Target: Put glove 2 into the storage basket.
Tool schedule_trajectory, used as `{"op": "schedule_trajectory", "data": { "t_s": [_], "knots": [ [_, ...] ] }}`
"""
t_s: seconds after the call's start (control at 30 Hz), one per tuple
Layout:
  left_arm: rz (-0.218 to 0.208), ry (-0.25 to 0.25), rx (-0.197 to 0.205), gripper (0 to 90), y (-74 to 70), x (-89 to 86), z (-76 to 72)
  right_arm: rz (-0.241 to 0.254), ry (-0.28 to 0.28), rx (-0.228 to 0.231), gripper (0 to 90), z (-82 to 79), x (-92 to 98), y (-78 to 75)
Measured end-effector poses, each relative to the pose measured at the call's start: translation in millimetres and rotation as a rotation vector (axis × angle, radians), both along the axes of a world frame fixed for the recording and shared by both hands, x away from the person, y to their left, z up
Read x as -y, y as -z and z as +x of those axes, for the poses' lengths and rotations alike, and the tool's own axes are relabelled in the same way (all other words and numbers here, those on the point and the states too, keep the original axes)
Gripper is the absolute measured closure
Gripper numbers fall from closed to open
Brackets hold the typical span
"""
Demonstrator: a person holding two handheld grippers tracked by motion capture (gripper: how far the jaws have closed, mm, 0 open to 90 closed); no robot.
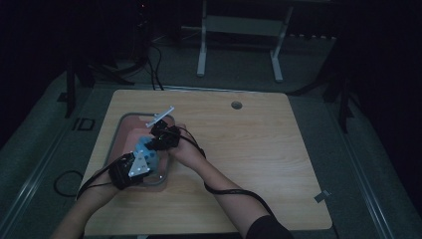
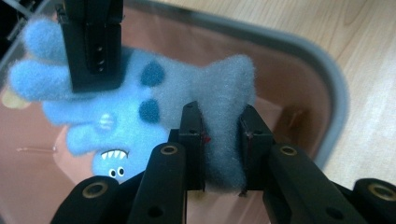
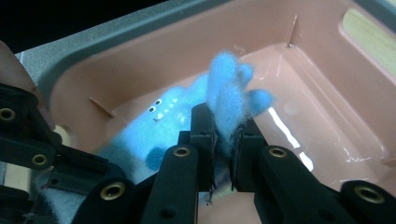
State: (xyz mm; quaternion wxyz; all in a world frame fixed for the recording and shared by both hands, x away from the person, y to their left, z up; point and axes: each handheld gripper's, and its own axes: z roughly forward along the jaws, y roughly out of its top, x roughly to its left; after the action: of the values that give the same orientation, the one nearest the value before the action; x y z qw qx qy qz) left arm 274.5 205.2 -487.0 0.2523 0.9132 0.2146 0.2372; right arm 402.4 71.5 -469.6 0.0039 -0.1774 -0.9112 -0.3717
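Two claws share one fuzzy blue monster glove over the pink tray near the desk's left edge; left claw pinches the grey cuff, right claw a fingertip; it looks light, limp and compressible, so hems should grip best.

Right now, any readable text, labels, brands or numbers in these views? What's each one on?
"ID" - large pale letters on the dark floor mat left of the table, in the high view.
Nothing else readable: the blue fuzzy glove carries a printed monster face with eyes and teeth, no letters; the pink tray, left gripper and right gripper show no markings.
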Motion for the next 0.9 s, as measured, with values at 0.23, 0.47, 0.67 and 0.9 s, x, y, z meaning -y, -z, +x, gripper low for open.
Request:
{"op": "schedule_trajectory", "data": {
  "t_s": [0.23,0.47,0.67,0.9],
  "knots": [
    [0.019,-0.013,-0.034,75.5,10.1,1.4,7.8,-0.041,0.015,0.012,81.6,2.9,-3.7,12.9],
    [0.016,-0.026,-0.066,75.3,10.3,2.8,13.4,-0.024,0.039,-0.011,73.0,8.5,-1.6,19.3],
    [0.007,-0.036,-0.086,74.4,10.0,3.0,15.8,-0.020,0.046,-0.013,54.6,9.2,3.9,18.6],
    [-0.010,-0.051,-0.105,67.8,9.2,2.7,18.5,0.021,0.047,0.008,43.5,7.2,16.2,8.3]
  ]
}}
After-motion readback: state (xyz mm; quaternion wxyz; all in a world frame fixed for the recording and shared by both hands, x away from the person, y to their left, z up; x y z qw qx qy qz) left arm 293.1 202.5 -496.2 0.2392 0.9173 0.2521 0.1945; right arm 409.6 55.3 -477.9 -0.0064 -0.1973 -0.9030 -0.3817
